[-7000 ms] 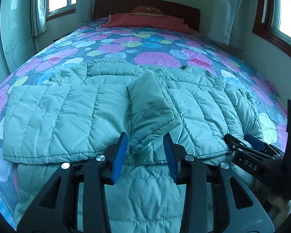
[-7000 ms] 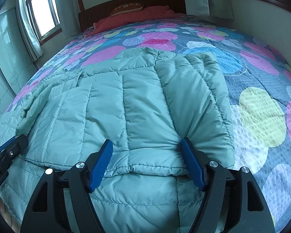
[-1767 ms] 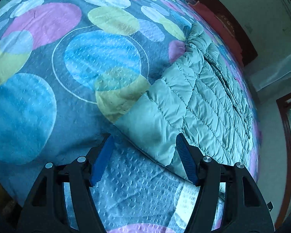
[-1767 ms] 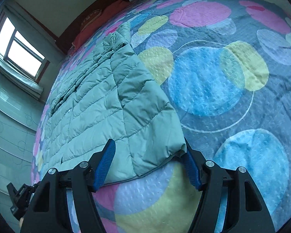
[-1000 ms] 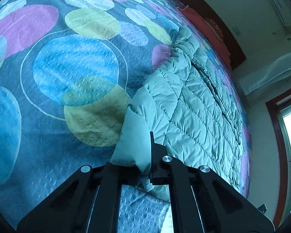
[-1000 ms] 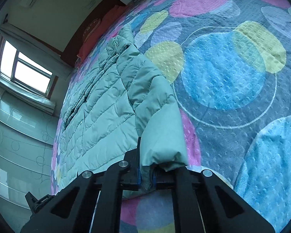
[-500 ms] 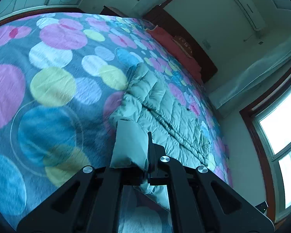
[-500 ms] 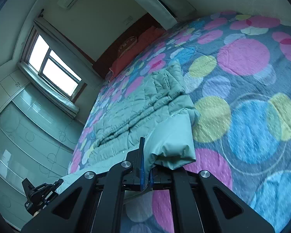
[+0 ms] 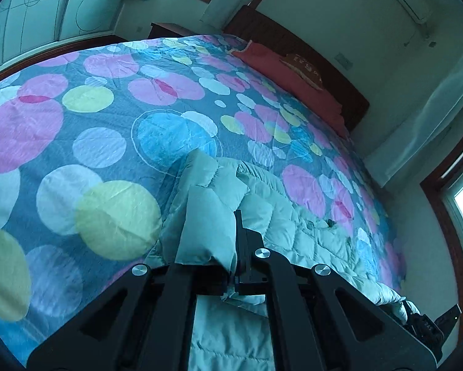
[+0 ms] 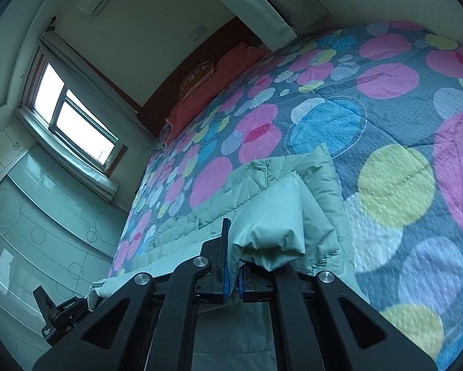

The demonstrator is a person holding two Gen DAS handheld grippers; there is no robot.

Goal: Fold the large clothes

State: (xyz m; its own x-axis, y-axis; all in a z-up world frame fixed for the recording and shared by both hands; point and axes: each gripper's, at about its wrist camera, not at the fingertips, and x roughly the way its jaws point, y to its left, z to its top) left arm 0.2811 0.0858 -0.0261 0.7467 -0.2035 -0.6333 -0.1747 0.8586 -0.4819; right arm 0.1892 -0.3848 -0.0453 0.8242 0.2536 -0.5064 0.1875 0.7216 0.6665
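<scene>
- The left gripper (image 9: 234, 273) is clenched on one corner of the green puffy jacket (image 9: 305, 232). The cloth bulges up out of the pinched jaws.
- The right gripper (image 10: 233, 273) is clenched on the other corner of the same jacket (image 10: 271, 225), at the same short edge.
- The jacket lies on the bed (image 9: 108, 142), on a bedspread full of big coloured dots. The held end is lifted off the bed. The rest lies flat on the bed in front of the grippers.
- Seen from the left gripper, the jacket runs off to the right. Seen from the right gripper, it runs off to the left. So the jacket's edge hangs stretched between the two grippers, and each one is as near to its corner as the other.
- The long way of the jacket points away from the grippers, up the bed toward the red pillow (image 9: 293, 74) and the dark headboard (image 9: 296, 46).
- I think the next move is to carry the held edge forward along that long way and lay it down on the far part of the jacket, folding it in half.
- Both grippers should go together and stay level, or the fold may come out crooked.
- The puffy cloth looks slippery, so a corner could slide out.
</scene>
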